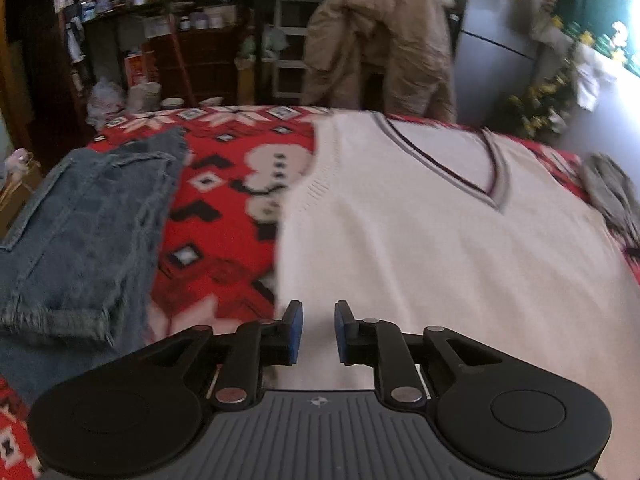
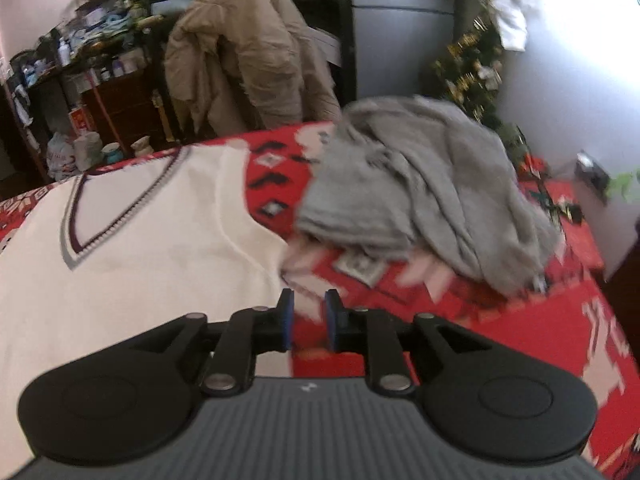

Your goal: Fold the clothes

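Note:
A white V-neck knit vest [image 1: 420, 232] lies flat on the red patterned blanket [image 1: 224, 208], its collar trimmed in grey and dark stripes. My left gripper [image 1: 318, 332] hovers over the vest's near left edge, jaws a little apart with nothing between the blue pads. The right wrist view shows the same vest [image 2: 132, 248] at the left. There my right gripper [image 2: 307, 326] sits over the vest's right edge and the blanket [image 2: 460, 320], jaws slightly apart and empty.
Folded blue jeans [image 1: 80, 240] lie left of the vest. A crumpled grey garment [image 2: 424, 196] is heaped to its right. Behind the bed stand a chair draped with a tan jacket [image 1: 380, 48], cluttered shelves [image 1: 160, 20] and a grey fridge [image 1: 500, 32].

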`<state>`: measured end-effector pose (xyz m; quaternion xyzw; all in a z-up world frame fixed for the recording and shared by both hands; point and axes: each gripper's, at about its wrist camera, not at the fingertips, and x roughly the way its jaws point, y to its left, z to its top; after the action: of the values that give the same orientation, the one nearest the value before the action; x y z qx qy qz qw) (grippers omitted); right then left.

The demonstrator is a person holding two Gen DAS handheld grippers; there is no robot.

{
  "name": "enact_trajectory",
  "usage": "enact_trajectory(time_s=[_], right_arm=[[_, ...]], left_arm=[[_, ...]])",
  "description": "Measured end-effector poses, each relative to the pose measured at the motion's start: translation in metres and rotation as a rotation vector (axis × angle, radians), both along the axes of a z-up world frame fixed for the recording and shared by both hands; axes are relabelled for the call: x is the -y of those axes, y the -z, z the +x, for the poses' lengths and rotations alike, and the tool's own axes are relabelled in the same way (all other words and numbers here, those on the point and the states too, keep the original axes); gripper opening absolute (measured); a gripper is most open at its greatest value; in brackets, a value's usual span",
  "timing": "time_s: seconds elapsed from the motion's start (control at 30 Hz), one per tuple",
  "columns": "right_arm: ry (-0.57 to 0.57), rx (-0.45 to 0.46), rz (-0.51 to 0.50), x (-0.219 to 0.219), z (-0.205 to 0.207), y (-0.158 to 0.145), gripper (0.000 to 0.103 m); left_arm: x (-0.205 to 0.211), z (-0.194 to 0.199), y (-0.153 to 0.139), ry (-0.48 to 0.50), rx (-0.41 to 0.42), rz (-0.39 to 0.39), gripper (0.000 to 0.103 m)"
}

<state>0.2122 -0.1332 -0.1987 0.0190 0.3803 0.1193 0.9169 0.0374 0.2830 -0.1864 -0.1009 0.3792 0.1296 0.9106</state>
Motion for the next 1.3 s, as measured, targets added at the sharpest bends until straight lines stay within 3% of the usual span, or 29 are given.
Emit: enact_trajectory(time_s=[0.1, 0.17, 0.33, 0.43, 0.5, 0.57, 0.6, 0.77, 0.87, 0.93, 1.03, 1.2, 1.27, 1.3], right_arm=[[-0.003, 0.004, 0.041, 0.008, -0.003, 0.006, 0.025], [-0.005, 0.004, 0.055, 0.006, 0.002, 0.008, 0.026], [-0.019, 0.001, 0.072, -0.004, 0.016, 0.011, 0.026], [-0.035, 0.0, 0.068, -0.013, 0.022, 0.011, 0.026], [-0.048, -0.003, 0.041, -0.021, 0.027, 0.012, 0.026], [-0.052, 0.005, 0.007, -0.028, 0.031, 0.012, 0.018], [-0.064, 0.008, -0.003, -0.031, 0.032, 0.012, 0.008], [-0.065, 0.065, -0.11, -0.046, 0.025, 0.012, 0.004], [-0.052, 0.085, -0.105, -0.042, 0.023, 0.014, 0.004], [-0.052, 0.087, -0.104, -0.042, 0.023, 0.015, 0.005], [-0.02, 0.074, -0.107, -0.037, 0.021, 0.008, 0.026], [-0.022, 0.094, -0.077, -0.025, -0.008, -0.015, 0.032], [-0.042, 0.102, -0.061, -0.027, -0.029, -0.023, 0.057], [-0.051, 0.106, -0.055, -0.03, -0.04, -0.026, 0.063]], left_arm=[[-0.012, 0.014, -0.004, -0.039, 0.02, 0.023, 0.034], [-0.017, 0.025, -0.005, -0.054, 0.014, 0.058, 0.035], [-0.026, 0.046, 0.001, -0.03, -0.014, 0.011, 0.035], [-0.026, 0.054, 0.005, -0.03, -0.025, 0.025, 0.035], [-0.024, 0.058, 0.005, -0.02, -0.021, 0.038, 0.032], [-0.021, 0.061, 0.006, -0.007, -0.015, 0.063, 0.016], [-0.018, 0.061, 0.007, 0.001, -0.011, 0.086, 0.006], [-0.005, 0.057, 0.011, 0.038, 0.006, 0.214, 0.006], [-0.017, 0.056, 0.01, 0.037, 0.01, 0.169, 0.007], [-0.023, 0.057, 0.007, 0.022, 0.004, 0.133, 0.016], [-0.029, 0.048, -0.002, -0.002, 0.016, 0.109, 0.032], [-0.022, 0.014, -0.024, -0.004, 0.078, 0.052, 0.039], [-0.007, 0.0, -0.029, 0.026, 0.091, 0.023, 0.042], [0.002, -0.007, -0.031, 0.042, 0.097, 0.01, 0.044]])
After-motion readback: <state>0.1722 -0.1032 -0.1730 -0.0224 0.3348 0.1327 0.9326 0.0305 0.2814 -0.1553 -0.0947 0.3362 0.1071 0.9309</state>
